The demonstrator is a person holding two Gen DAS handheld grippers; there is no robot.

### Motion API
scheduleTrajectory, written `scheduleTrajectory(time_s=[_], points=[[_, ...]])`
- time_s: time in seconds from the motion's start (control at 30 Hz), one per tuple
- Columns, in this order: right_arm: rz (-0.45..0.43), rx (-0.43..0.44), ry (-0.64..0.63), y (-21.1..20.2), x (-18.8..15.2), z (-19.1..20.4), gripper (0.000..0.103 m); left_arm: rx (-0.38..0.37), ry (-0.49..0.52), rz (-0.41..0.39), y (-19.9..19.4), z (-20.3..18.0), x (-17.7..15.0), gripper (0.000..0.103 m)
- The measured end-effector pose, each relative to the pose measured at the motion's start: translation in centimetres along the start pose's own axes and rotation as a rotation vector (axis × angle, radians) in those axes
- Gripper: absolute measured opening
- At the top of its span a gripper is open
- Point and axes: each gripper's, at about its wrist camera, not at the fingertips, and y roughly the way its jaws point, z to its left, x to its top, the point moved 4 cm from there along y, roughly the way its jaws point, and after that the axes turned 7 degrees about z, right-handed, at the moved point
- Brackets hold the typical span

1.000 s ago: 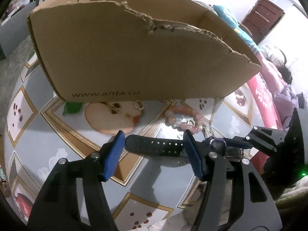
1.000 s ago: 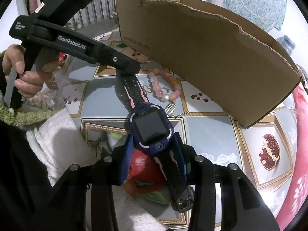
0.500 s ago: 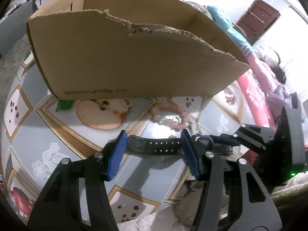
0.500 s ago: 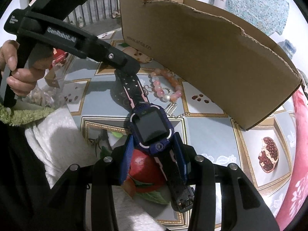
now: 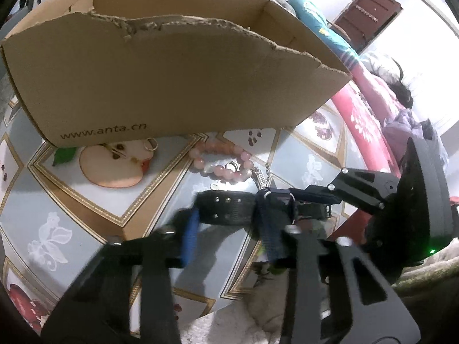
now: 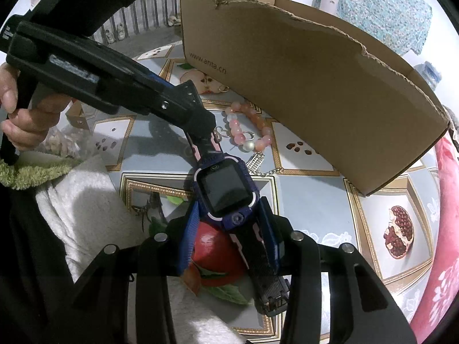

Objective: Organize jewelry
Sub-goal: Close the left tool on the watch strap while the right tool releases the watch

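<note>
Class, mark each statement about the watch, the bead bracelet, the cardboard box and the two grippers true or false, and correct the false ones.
1. The right gripper holds the watch. True.
2. The bead bracelet lies inside the cardboard box. False: it lies on the tablecloth beside the box.
3. The left gripper has the watch strap between its closing jaws. True.
4. The watch screen is lit. False: it is dark.

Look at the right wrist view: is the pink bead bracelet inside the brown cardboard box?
No, the pink bead bracelet lies on the patterned tablecloth, outside the brown cardboard box.
</note>
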Motion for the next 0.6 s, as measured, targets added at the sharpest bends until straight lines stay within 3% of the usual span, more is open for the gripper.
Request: scheduleTrajectory(time_s=[0.07, 0.3, 0.6], points=[[-0.002, 0.0, 0.004, 0.0, 0.0, 0.1, 0.041, -0.001, 0.004, -0.004, -0.1, -0.1, -0.1, 0.021], [-0.007, 0.027, 0.122, -1.3, -0.6, -0.9, 0.042, 0.04, 0.022, -0.014, 0.2, -0.9, -0.4, 0.017], [-0.069, 0.098, 0.604, -5.7, -5.7, -5.6, 0.043, 0.071, 0.038, -0.031, 0.0, -0.9, -1.1, 0.016]])
